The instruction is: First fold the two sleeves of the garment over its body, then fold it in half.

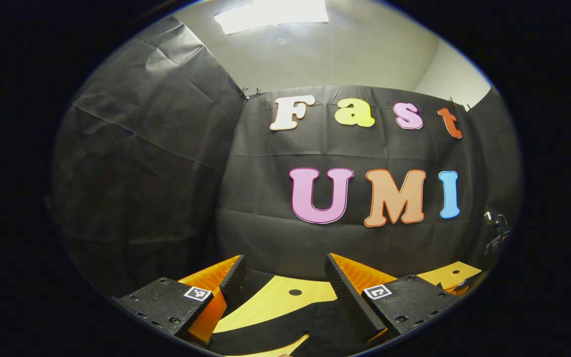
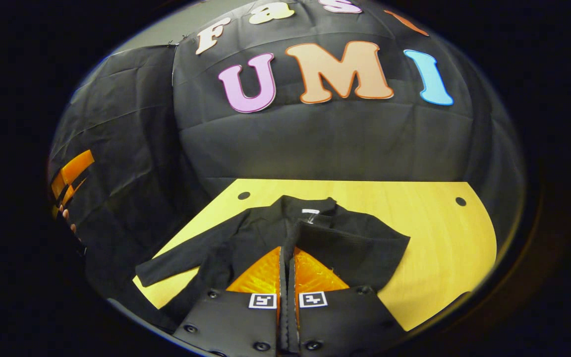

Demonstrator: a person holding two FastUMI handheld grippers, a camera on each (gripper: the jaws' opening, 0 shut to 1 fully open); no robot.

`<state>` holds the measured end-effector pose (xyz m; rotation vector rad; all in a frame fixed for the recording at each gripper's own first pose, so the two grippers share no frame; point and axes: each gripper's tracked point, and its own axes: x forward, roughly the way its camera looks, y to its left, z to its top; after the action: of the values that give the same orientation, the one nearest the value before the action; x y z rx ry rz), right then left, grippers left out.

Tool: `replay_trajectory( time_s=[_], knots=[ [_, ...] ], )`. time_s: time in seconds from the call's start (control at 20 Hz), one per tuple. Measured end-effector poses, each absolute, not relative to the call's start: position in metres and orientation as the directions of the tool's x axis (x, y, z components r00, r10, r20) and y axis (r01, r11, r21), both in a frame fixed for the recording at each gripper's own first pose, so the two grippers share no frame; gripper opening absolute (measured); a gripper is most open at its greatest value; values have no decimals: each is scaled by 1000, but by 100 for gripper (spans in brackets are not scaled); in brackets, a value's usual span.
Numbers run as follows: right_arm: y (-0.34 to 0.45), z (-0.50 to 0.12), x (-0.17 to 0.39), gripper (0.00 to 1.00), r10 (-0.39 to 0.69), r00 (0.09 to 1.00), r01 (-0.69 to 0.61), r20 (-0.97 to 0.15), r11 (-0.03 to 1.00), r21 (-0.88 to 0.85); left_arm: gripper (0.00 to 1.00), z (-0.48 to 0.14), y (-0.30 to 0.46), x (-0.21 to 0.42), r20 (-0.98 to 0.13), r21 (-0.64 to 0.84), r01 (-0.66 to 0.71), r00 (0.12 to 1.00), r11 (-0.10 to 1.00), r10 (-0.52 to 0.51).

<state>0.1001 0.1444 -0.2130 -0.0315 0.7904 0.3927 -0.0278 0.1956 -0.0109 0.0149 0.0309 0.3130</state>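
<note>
Black garment (image 2: 285,238) lies on the wooden table (image 2: 429,233), one sleeve (image 2: 350,253) folded over.

Ahead of right gripper (image 2: 288,267): black jacket (image 2: 265,238) lies flat across the wooden table (image 2: 429,233).
Right of it: bare tabletop, open passage.
Beyond the jacket: booth wall (image 2: 325,144) closes the table's far edge.
Between left gripper (image 1: 285,292) fingers: open gap over table and dark cloth.
</note>
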Motion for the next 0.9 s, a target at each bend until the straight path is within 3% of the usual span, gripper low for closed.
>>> replay_trajectory(
  time_s=[0.8, 0.9],
  knots=[
    [290, -304, 135, 2, 314, 542, -385, -779, 917, 102, 98, -55, 292, -9, -109, 9, -288, 951, 957, 288],
    [306, -290, 130, 3, 377, 539, -395, -753, 903, 170, 95, -59, 297, -6, -119, 3, -290, 950, 957, 289]
  ],
)
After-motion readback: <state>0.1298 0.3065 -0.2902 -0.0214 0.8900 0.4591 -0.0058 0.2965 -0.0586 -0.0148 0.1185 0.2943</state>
